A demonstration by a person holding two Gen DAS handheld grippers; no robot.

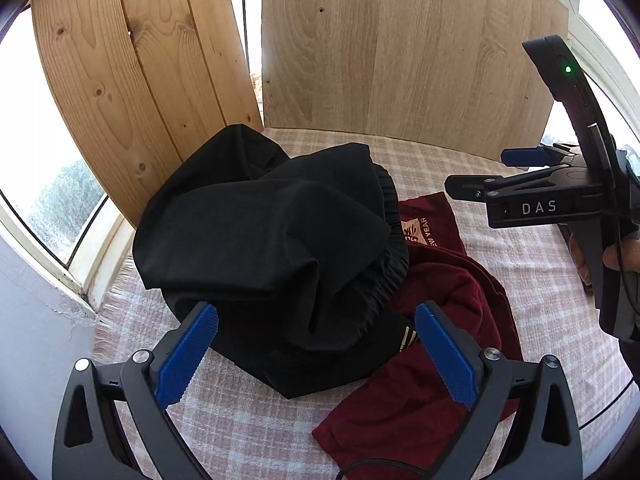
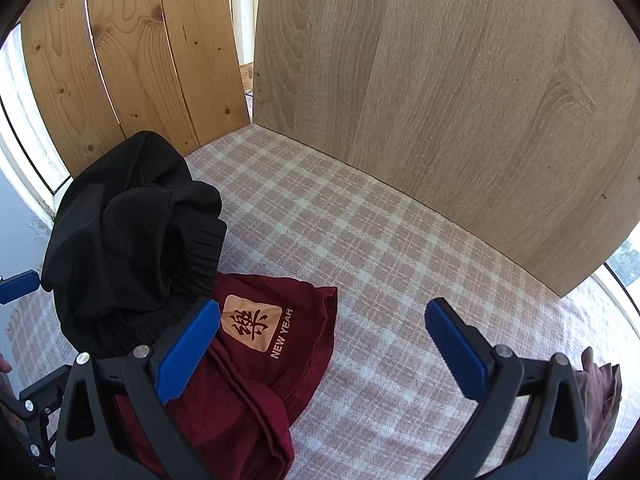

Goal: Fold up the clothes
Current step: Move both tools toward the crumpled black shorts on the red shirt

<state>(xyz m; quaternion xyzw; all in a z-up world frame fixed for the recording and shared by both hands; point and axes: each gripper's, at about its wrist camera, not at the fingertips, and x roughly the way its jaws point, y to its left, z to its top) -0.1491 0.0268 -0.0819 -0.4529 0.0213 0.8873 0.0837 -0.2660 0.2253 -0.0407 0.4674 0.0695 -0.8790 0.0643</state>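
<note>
A: Clothes first: where do they lie?

B: Two pieces, bunched on the checked cloth. In the left wrist view the black garment fills the middle of the frame, heaped and creased, its ribbed waistband curving down the right side. The red shirt spreads from under it toward the lower right.

A: Do they touch?

B: Yes, the black one lies partly over the red one. In the right wrist view the black heap sits at left, and the red shirt runs from centre to the bottom edge, showing a tan patch with a character and the words NEW YEAR.

A: And the left gripper?

B: Its jaws are spread wide, holding nothing. The blue pads stand either side of the near edge of the black heap; the left tip is right at the fabric, though I cannot tell whether it touches.

A: The right gripper?

B: Also spread apart and empty. In its own view the left pad overlaps the edge of the red shirt and the right pad is over bare cloth. In the left wrist view it shows at the right edge, a hand on its handle and a green light near the top.

A: Behind?

B: Wooden boards stand upright along the back, with windows at upper left and right.
</note>
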